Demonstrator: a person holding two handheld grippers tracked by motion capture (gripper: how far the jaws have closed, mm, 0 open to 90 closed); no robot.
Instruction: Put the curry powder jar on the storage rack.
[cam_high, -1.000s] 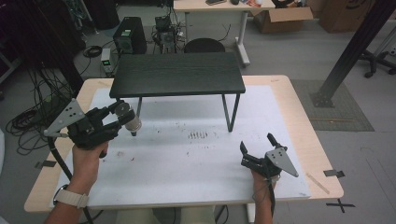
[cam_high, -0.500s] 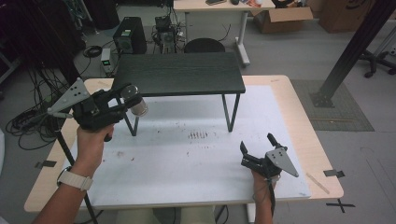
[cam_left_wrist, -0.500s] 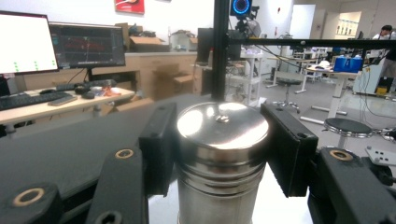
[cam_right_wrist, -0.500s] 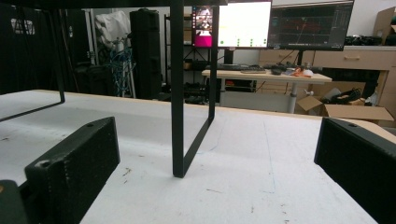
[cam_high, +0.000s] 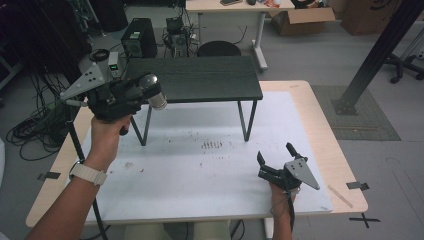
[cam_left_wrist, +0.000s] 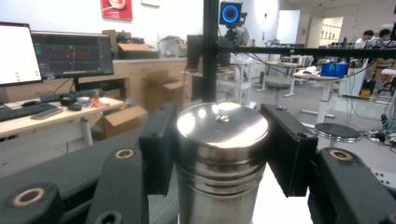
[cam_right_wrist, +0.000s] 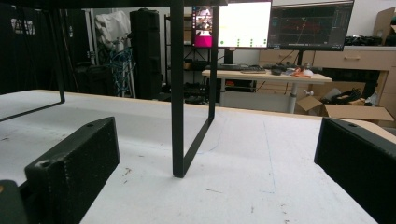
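Two grippers work over the desk (cam_high: 310, 125): the left gripper (cam_high: 142, 95) hangs in the air at the left end of the black shelf (cam_high: 200, 80), its jaws clamped on a steel canister (cam_high: 152, 91), one pad pressed to each side of it just below the shiny lid. The right gripper (cam_high: 275, 160) rests low near the front right of the desk, well apart from the canister, jaws spread wide with nothing between them, facing the shelf's leg (cam_right_wrist: 180, 93)
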